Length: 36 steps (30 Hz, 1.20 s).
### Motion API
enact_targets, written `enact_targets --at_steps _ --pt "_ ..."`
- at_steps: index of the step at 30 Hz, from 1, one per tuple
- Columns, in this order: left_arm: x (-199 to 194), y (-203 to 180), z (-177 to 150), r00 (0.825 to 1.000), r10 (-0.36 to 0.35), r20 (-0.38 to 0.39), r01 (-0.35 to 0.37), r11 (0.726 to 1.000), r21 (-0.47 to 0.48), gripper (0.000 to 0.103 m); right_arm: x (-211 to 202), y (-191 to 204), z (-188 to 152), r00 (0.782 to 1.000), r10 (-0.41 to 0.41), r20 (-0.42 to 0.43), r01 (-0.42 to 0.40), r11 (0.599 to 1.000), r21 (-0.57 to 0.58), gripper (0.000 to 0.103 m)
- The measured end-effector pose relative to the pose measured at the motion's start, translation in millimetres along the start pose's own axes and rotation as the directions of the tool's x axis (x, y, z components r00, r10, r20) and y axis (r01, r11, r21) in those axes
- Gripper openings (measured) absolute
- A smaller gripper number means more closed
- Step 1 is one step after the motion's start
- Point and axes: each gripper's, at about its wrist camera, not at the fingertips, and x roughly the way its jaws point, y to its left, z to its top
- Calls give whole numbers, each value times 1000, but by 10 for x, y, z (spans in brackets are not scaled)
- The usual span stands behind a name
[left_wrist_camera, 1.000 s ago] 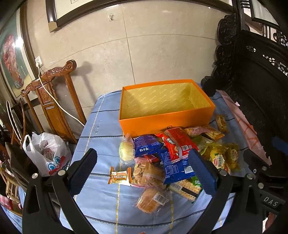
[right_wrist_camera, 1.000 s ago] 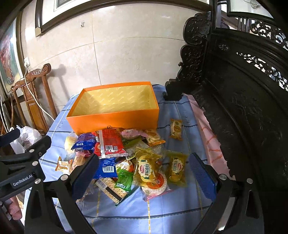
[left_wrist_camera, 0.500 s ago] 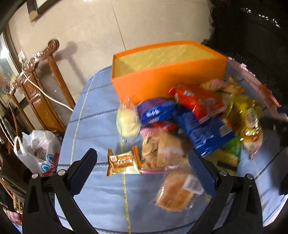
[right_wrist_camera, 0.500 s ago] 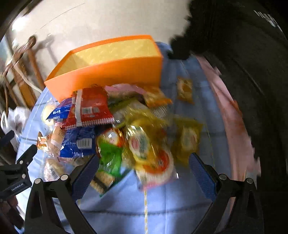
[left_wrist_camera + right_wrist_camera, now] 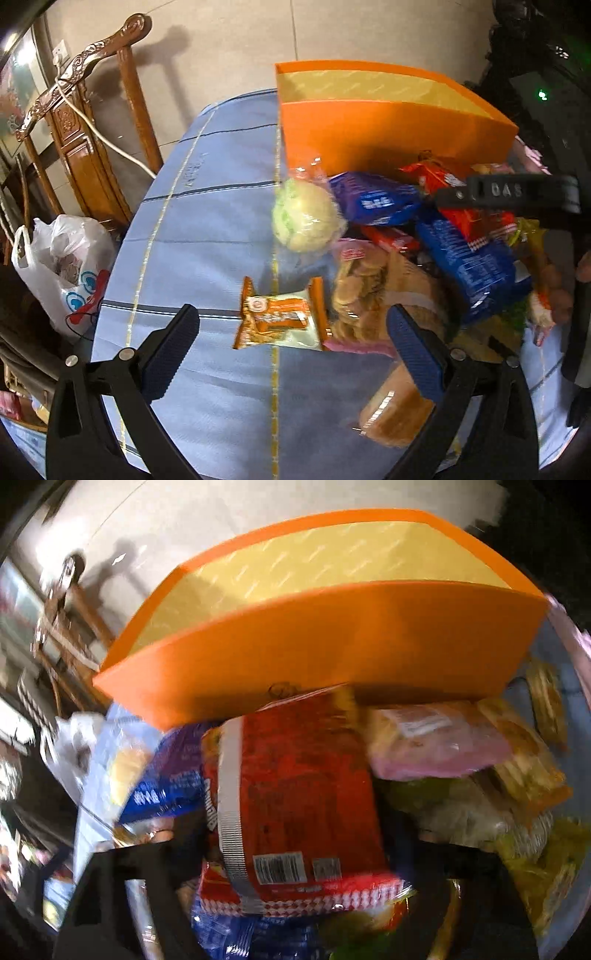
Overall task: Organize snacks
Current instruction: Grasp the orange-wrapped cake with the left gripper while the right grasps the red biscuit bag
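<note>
An open, empty orange box [image 5: 388, 125] stands at the far side of the blue tablecloth [image 5: 207, 236]; it also shows in the right wrist view [image 5: 325, 642]. A pile of snack packets lies in front of it. My left gripper [image 5: 291, 336] is open, low over the cloth, its fingers either side of a small orange-and-white packet [image 5: 280, 317]. A clear bag of round biscuits [image 5: 354, 291] lies just right of it. My right gripper [image 5: 295, 878] is open around a red packet [image 5: 299, 808], its dark fingers blurred on both sides. The right gripper's body [image 5: 506, 194] shows over the pile.
A pale round bun in clear wrap [image 5: 304, 218], a purple-blue packet [image 5: 373, 199], a blue packet [image 5: 472, 266] and a wrapped bread [image 5: 399, 410] lie around. A pink packet [image 5: 436, 738] and yellow packets [image 5: 528, 768] lie right. A wooden chair [image 5: 88, 122] and a white plastic bag [image 5: 62, 258] stand left.
Both grippers have dropped and moved forward toward the pile. The left one now brackets the orange-and-white packet; the right one has closed in around the red packet. Both stay open.
</note>
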Motion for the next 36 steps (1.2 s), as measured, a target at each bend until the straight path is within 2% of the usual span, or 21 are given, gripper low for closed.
enact_targets --at_steps 2,5,10,15,17,19,20,22,23,24,25,26,28,31,34,35,36 --pt "40 27 -6 1000 17 -10 -17 1000 6 99 -96 -21 -27 1000 6 -8 -6 1000 30 63" --pt "52 59 -26 1000 29 -2 -29 1000 12 99 -329 61 -110 996 -72 47 73 997 -33 63" --pt "95 158 -58 1000 10 18 -11 1000 25 99 -928 23 -205 992 -39 124 40 999 -8 63" --pt "36 267 -157 997 -9 74 3 997 72 99 -1348 -90 -156 973 -87 215 89 996 0 64" --pt "59 335 -148 996 -21 89 14 997 82 99 -1451 -154 -138 970 -86 229 84 996 17 63" --pt "94 377 -104 993 -55 103 46 996 82 99 -1504 -204 -143 968 -93 233 88 996 32 64" --pt "136 396 -75 990 -93 103 85 993 82 99 -1498 -208 -139 968 -99 230 93 995 37 64" --pt "359 413 -31 983 -182 19 180 979 99 99 -1476 -201 -146 969 -101 225 91 994 54 64" --pt "549 376 -62 980 -190 -56 195 974 114 99 -1452 -177 -157 970 -96 222 85 995 56 64" --pt "667 370 -108 977 -196 -90 204 974 101 99 -1437 -179 -164 972 -94 217 83 995 59 64" --pt "717 408 -154 971 -229 -67 233 971 53 99 -1424 -157 -175 972 -98 214 87 995 57 64" --pt "709 447 -208 972 -237 12 237 972 13 99 -1417 -150 -189 972 -103 211 94 994 52 64" --pt "707 404 -225 979 -200 38 199 980 31 99 -1407 -135 -204 973 -107 206 99 994 48 64" --pt "723 404 -180 984 -177 25 178 984 -27 99 -1390 -111 -217 976 -97 195 90 995 42 64" --pt "717 376 -106 990 -140 -13 140 990 -27 99 -1390 -70 -224 977 -95 190 91 995 31 64" --pt "714 362 -85 991 -127 -26 127 992 -28 97 -1404 -47 -226 977 -93 192 91 996 23 64" --pt "707 350 -70 991 -136 -22 135 990 -31 90 -1421 -24 -229 976 -91 196 90 996 16 64"
